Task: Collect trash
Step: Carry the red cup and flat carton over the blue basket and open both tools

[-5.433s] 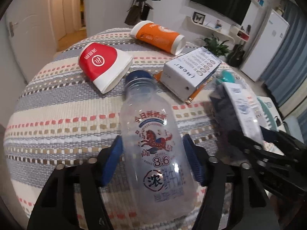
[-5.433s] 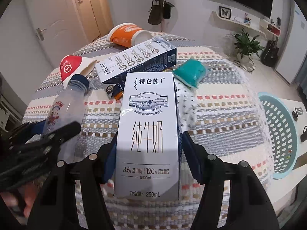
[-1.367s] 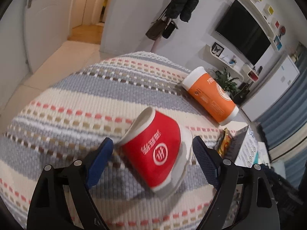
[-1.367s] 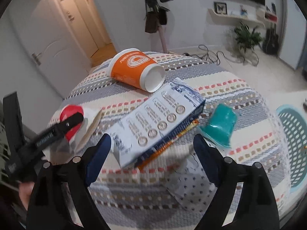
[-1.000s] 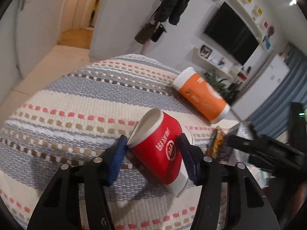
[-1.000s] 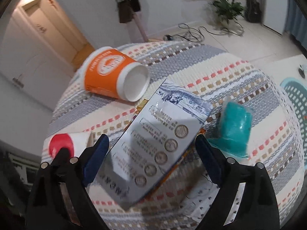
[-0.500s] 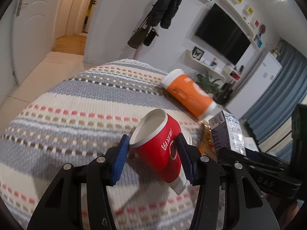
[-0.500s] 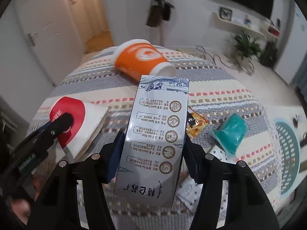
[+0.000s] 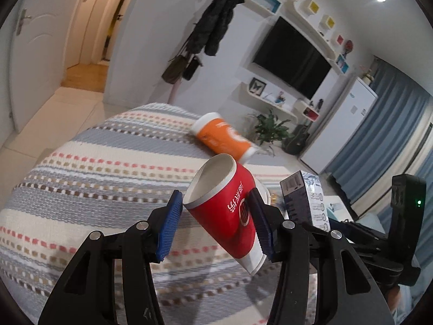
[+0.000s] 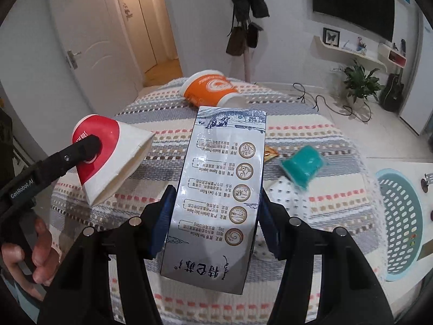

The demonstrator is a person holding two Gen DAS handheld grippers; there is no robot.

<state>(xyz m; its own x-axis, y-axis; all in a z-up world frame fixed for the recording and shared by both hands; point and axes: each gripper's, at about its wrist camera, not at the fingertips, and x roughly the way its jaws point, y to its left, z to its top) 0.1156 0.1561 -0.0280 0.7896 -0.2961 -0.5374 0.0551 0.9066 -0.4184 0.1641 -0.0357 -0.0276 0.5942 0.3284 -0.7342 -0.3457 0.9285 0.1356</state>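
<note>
Carton [image 10: 219,189] sits clamped in the right tool [image 10: 215,216], whose jaws have just been closing on it; red cup [image 9: 227,211] is pinched in the left tool [image 9: 213,222], both lifted above the striped worktop [image 10: 311,211]. Step in hand: carrying two pieces away. Next comes a swing right to the basket [image 10: 400,222]. Farther off lie a teal pouch [image 10: 303,166] and orange cup [image 10: 208,88]

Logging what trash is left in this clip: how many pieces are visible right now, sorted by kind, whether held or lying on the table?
Paper cups: 2, red cup held, orange cup lying on the table
Cartons: 1, milk carton held
Teal packs: 1, teal pack
Orange wrappers: 1, wrapper mostly hidden behind the carton
Dotted white sheets: 1, dotted sheet
Total: 6
</note>
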